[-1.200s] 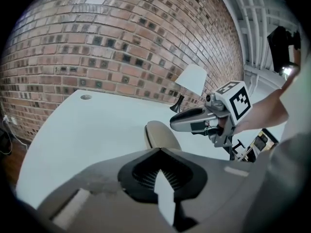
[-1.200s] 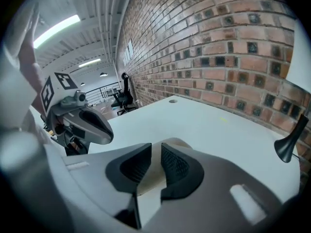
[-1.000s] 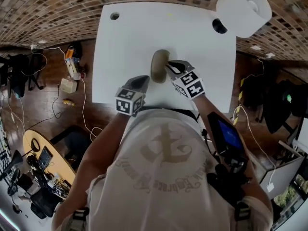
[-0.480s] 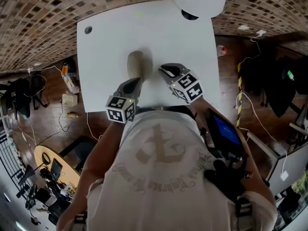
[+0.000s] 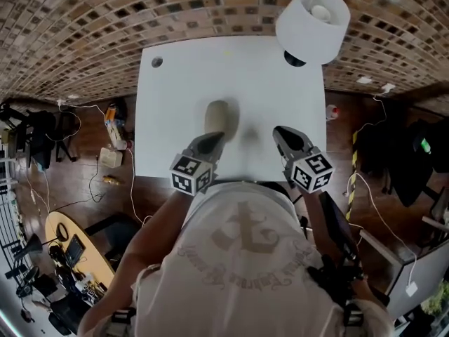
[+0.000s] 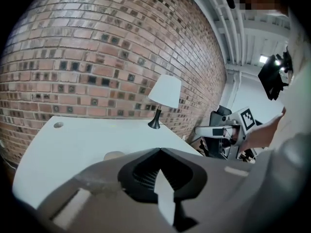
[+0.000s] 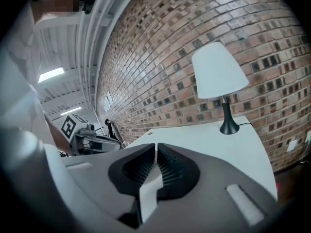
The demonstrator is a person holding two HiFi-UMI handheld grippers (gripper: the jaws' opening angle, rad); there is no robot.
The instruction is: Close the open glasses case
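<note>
Lab-type workroom is indicated by brick wall beyond left gripper, with floor cabling and cluttered round bench noted to its left.

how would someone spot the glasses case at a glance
Start at the white table in front of the brick wall, with the white-shaded lamp at its far right corner. Near the table's middle, just past the left gripper, lies the glasses case: a small olive-tan oval pod, the only loose thing on the top.
</note>
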